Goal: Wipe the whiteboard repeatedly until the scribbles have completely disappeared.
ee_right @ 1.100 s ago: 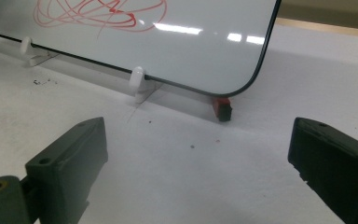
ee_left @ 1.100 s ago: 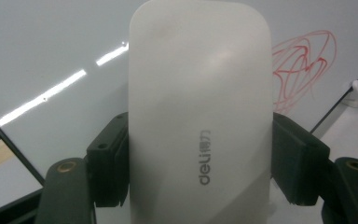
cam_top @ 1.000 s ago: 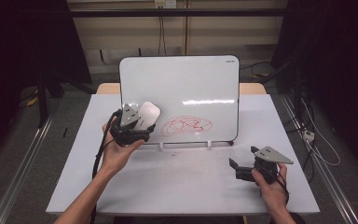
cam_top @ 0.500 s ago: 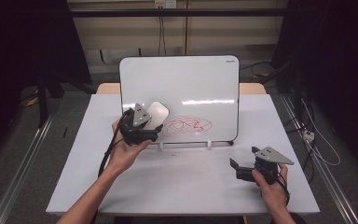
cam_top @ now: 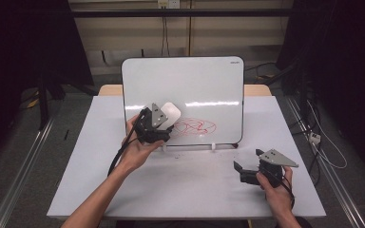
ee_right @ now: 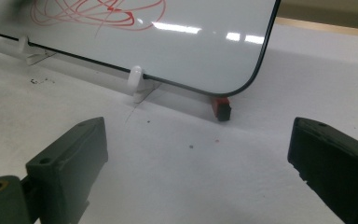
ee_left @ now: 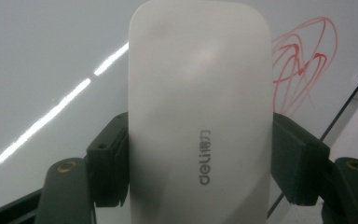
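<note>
A whiteboard [cam_top: 190,90] stands propped at the back of the table, with a red scribble [cam_top: 196,127] low on its face. My left gripper [cam_top: 164,124] is shut on a white eraser [cam_top: 170,113], held against the board just left of the scribble. In the left gripper view the eraser [ee_left: 200,116] sits clamped between both pads [ee_left: 109,158], and the red scribble [ee_left: 303,65] lies to its upper right. My right gripper [cam_top: 240,172] rests on the table at the front right, jaws open and nothing between them [ee_right: 196,163].
White clips [ee_right: 137,81] hold the whiteboard's lower edge. A small red and black piece [ee_right: 221,106] lies on the white table [cam_top: 185,185] under the board's right corner. Dark curtains flank the table. Cables lie on the floor at the right.
My left gripper has carried the eraser to the right across the board, closer to the red scribble. The right gripper has stayed where it was.
</note>
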A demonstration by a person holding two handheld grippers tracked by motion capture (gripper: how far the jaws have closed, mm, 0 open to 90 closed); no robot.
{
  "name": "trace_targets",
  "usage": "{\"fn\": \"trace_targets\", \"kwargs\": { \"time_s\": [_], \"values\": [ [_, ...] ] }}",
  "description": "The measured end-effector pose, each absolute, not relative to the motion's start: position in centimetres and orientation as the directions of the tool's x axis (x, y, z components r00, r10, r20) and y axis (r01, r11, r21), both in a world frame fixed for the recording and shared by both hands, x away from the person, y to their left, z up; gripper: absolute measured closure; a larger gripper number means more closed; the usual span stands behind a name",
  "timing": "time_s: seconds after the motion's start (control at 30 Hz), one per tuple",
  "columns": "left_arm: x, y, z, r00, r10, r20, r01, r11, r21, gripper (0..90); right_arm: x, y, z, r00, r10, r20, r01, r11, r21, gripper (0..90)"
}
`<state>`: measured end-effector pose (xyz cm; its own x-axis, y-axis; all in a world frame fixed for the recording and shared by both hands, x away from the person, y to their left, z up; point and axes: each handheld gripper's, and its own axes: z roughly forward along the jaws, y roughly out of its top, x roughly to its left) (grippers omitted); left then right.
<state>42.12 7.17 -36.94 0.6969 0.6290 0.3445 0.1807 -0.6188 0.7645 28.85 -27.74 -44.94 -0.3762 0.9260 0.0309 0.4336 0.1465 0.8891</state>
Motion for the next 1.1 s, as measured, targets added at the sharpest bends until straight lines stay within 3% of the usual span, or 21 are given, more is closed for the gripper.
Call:
{"fn": "trace_targets", "kwargs": {
  "time_s": [0.7, 1.1],
  "values": [
    [43.1, 5.6, -38.2, 0.631, 0.579, 0.517, 0.132, -0.737, 0.663, 30.7, 28.9, -27.7, -45.0, -0.382, 0.924, 0.034, 0.434, 0.147, 0.889, 4.6],
    [42.9, 5.2, -38.7, 0.603, 0.612, 0.512, 0.154, -0.719, 0.677, 30.8, 28.8, -27.7, -44.9, -0.387, 0.921, 0.029, 0.429, 0.153, 0.890, 4.6]
  ]
}}
